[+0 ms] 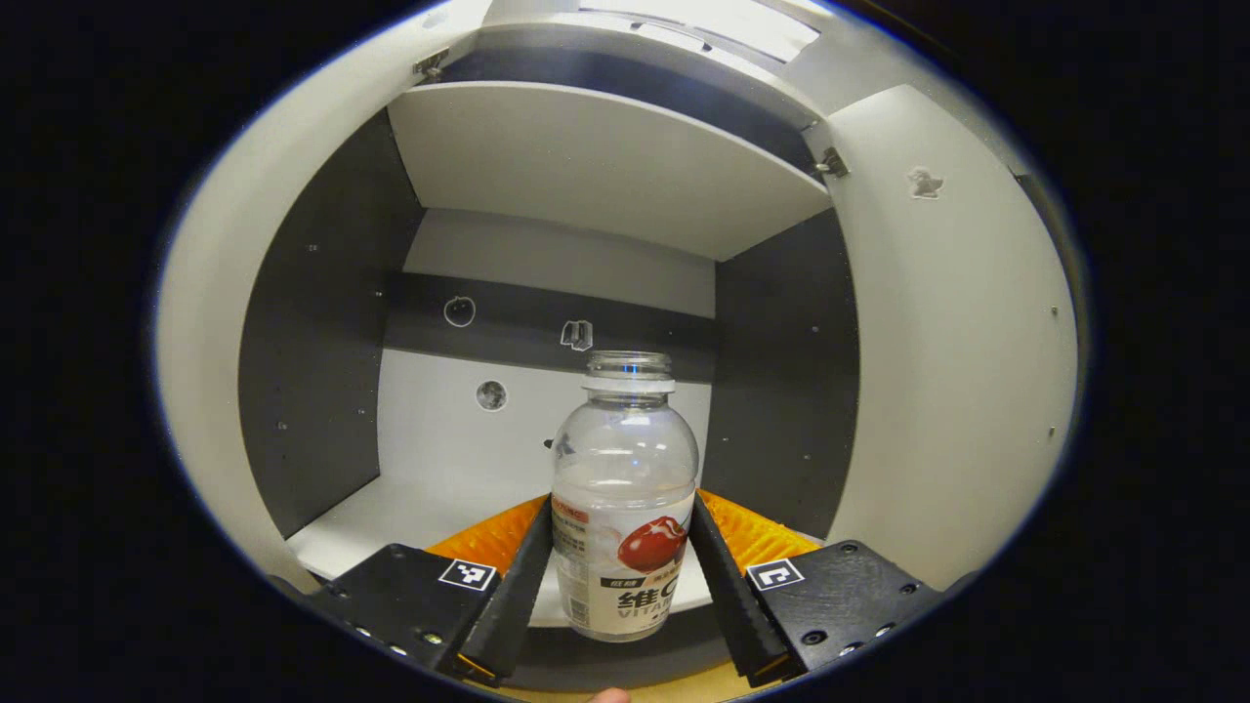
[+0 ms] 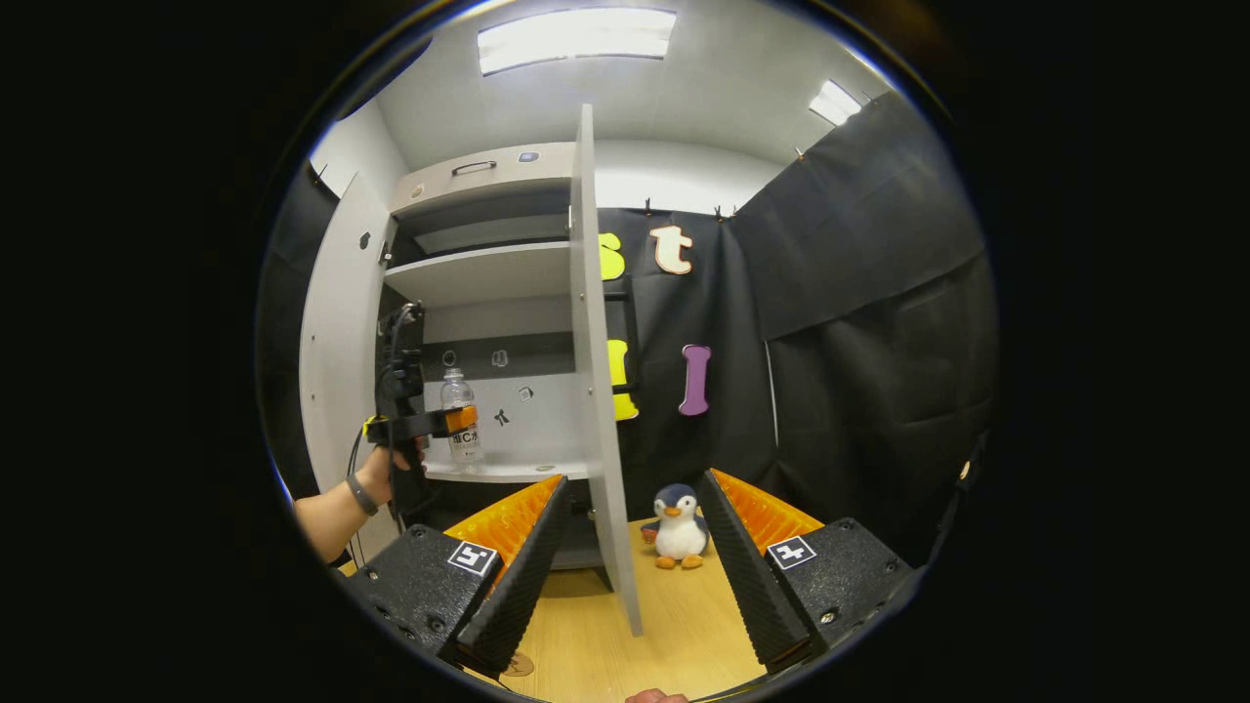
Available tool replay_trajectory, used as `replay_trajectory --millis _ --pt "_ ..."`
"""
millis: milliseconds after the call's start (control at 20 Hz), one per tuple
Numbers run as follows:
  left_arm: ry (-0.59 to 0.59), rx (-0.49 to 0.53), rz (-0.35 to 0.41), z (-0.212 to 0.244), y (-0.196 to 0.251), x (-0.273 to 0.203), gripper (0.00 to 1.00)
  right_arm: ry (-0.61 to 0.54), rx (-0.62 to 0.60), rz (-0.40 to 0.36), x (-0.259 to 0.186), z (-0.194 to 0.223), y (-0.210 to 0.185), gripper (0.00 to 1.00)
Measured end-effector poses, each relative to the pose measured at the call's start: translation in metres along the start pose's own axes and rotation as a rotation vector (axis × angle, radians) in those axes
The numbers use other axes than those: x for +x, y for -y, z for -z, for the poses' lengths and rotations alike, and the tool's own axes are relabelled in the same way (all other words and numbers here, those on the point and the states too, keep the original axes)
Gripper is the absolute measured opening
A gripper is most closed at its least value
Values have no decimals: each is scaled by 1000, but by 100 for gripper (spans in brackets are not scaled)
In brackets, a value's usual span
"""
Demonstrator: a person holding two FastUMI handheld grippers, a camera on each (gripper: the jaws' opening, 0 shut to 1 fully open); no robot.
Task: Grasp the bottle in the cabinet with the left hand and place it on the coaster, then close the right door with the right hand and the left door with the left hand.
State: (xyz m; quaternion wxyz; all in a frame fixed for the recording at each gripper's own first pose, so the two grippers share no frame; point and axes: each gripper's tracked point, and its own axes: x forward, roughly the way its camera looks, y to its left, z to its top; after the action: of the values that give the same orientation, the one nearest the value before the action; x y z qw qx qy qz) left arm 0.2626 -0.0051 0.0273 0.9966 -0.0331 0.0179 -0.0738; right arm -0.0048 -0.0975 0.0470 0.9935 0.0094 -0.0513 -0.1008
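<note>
- I see the left gripper [image 1: 623, 576] jaws pinching the bottle [image 1: 625, 498] (upright, capless) inside the cabinet [image 2: 488, 293], above its shelf [image 1: 391, 517].
- Right gripper [image 2: 633, 557] jaws spread, over the worktop [image 2: 674, 625], right door [image 2: 598, 391] open.

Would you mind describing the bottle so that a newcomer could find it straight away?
Look at the open white cabinet with both doors swung out, then at its lower shelf. The bottle stands upright there between the left gripper fingers: clear plastic, uncapped, with a white label showing a red fruit.
</note>
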Motion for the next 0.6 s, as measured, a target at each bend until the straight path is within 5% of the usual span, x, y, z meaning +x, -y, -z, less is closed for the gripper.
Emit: replay_trajectory --millis 600 --pt "-15 27 52 113 55 -150 78 -4 -17 -103 -9 -12 -30 83"
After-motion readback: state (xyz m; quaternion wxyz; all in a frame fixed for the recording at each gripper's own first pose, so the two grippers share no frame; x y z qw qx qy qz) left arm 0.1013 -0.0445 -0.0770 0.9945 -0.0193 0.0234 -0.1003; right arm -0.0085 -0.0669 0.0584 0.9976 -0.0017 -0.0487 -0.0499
